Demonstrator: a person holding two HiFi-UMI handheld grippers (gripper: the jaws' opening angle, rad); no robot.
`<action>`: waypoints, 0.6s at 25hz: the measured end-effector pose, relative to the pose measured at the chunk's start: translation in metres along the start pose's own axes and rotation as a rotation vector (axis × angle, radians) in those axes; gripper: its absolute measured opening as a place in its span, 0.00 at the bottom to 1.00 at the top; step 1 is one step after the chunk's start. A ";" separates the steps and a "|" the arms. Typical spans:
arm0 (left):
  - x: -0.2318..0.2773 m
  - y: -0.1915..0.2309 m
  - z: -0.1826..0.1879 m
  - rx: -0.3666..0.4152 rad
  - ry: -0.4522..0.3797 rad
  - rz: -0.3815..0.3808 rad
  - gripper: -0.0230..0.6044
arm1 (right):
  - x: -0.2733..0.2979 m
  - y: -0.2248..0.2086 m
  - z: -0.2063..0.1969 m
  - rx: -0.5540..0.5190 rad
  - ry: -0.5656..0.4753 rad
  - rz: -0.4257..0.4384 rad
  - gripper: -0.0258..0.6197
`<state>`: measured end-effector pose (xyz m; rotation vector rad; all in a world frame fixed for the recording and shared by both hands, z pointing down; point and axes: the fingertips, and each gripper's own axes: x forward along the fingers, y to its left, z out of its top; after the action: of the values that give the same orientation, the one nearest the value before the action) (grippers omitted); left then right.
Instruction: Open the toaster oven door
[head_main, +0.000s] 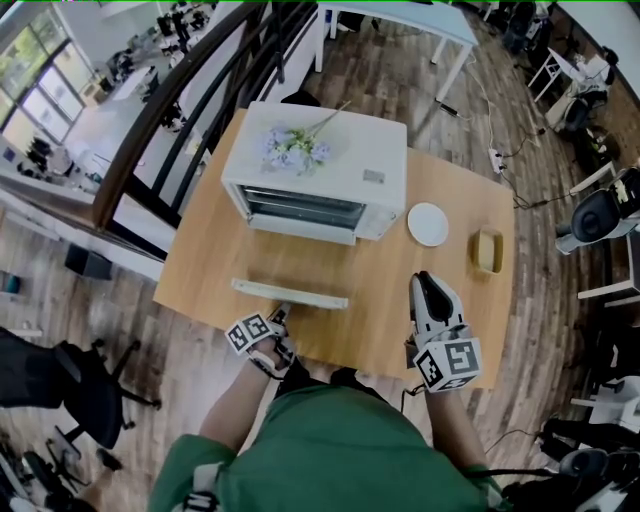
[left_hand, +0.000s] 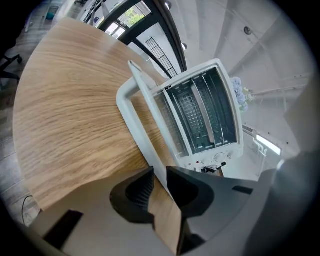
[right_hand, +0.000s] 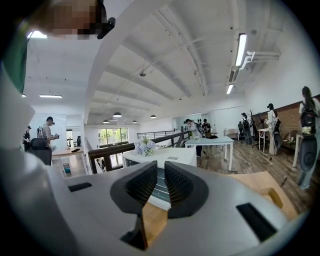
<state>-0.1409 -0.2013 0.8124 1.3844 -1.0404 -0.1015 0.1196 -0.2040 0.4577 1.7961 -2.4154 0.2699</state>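
The white toaster oven (head_main: 320, 170) stands at the back of the wooden table (head_main: 200, 270). Its door hangs fully down, and the white handle bar (head_main: 290, 293) lies low over the tabletop. My left gripper (head_main: 278, 318) is shut on the right part of that handle. In the left gripper view the handle (left_hand: 131, 107) runs down between the black pads (left_hand: 142, 187), and the open oven cavity (left_hand: 200, 112) with its rack shows beyond. My right gripper (head_main: 422, 285) hovers over the table to the right, shut and holding nothing. From there its fingertips (right_hand: 161, 182) point at the oven (right_hand: 165, 157).
A white plate (head_main: 428, 223) and a small wooden tray (head_main: 488, 250) sit right of the oven. Pale flowers (head_main: 295, 150) lie on its top. A dark railing (head_main: 170, 110) runs past the table's left side, and a black chair (head_main: 80, 390) stands below left. People stand in the background.
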 end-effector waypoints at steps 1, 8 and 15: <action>-0.005 -0.002 0.001 0.017 -0.004 0.000 0.18 | -0.001 0.000 0.001 0.000 -0.003 -0.002 0.14; -0.059 -0.062 0.042 0.256 -0.122 -0.060 0.18 | 0.000 -0.003 0.014 -0.005 -0.038 -0.008 0.13; -0.096 -0.161 0.097 0.585 -0.288 -0.148 0.19 | 0.005 -0.003 0.034 -0.026 -0.085 0.001 0.13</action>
<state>-0.1788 -0.2556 0.6121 2.0220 -1.2630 -0.1129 0.1211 -0.2168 0.4256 1.8315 -2.4644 0.1653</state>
